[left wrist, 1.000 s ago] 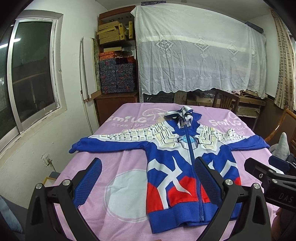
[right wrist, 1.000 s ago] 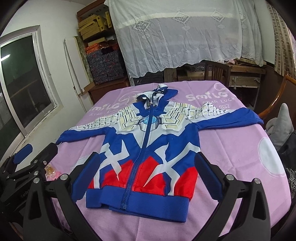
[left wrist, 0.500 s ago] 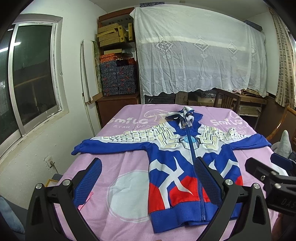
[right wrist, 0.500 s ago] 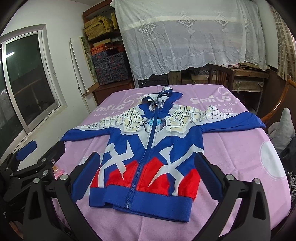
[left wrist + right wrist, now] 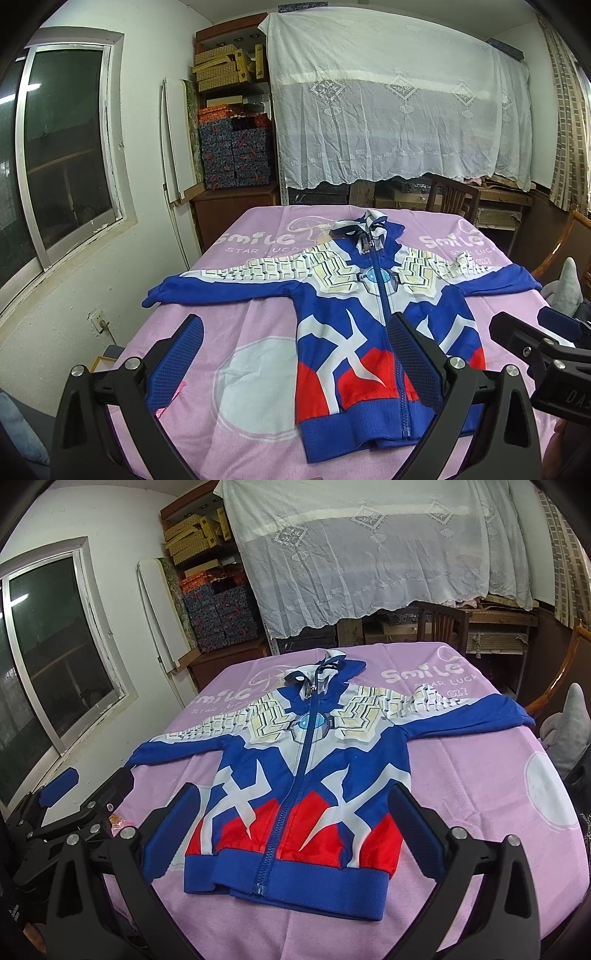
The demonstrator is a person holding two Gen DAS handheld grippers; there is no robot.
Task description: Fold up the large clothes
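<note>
A blue, red and white zip-up hooded jacket point(image 5: 354, 332) point(image 5: 306, 775) lies flat and face up on a table under a pink cloth point(image 5: 236, 332) point(image 5: 480, 782), both sleeves spread sideways and the hood at the far end. My left gripper point(image 5: 295, 343) hovers open above the near left part of the table, left of the jacket's hem, holding nothing. My right gripper point(image 5: 295, 812) hangs open over the jacket's hem, also with nothing in it. Each gripper shows at the edge of the other's view.
A window point(image 5: 62, 147) fills the left wall. Shelves with stacked boxes point(image 5: 232, 147) and a white lace curtain point(image 5: 399, 118) stand behind the table. A wooden chair point(image 5: 452, 197) is at the far end, another chair and a grey soft toy point(image 5: 569, 734) at the right.
Both grippers have drawn back and risen slightly, so the jacket sits a little farther off and more of the near tablecloth shows. The jacket itself has not moved.
</note>
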